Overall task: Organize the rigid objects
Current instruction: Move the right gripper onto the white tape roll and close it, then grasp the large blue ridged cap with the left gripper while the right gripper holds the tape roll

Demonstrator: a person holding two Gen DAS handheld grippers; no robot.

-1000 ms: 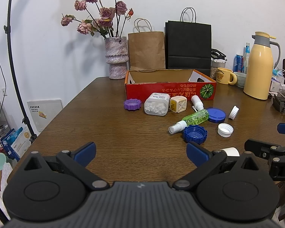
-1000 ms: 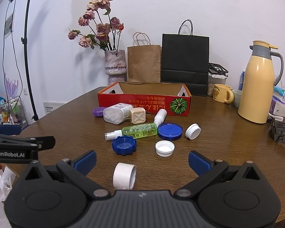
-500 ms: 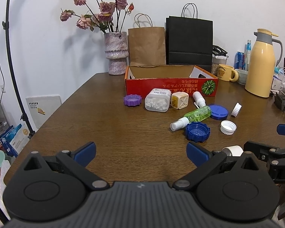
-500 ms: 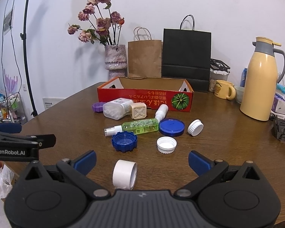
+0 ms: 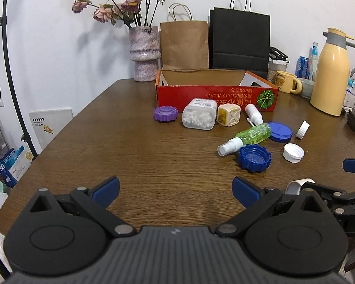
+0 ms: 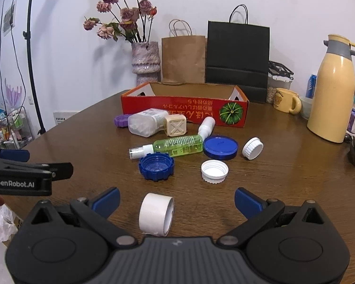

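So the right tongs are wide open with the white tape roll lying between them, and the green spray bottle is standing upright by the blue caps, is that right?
Not quite. The green spray bottle lies on its side, as the right wrist view shows. The rest holds: the right tongs are wide open with the white tape roll between them, and the bottle is by the blue caps.

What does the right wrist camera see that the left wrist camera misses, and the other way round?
Only the right wrist view shows the whole white tape roll, lying between the open right gripper fingers; in the left view most of it is hidden behind the gripper.

Only the left wrist view shows bare table between the open left gripper fingers.

Both show the red box, green spray bottle, purple cap, blue caps, white caps and the yellow jug.
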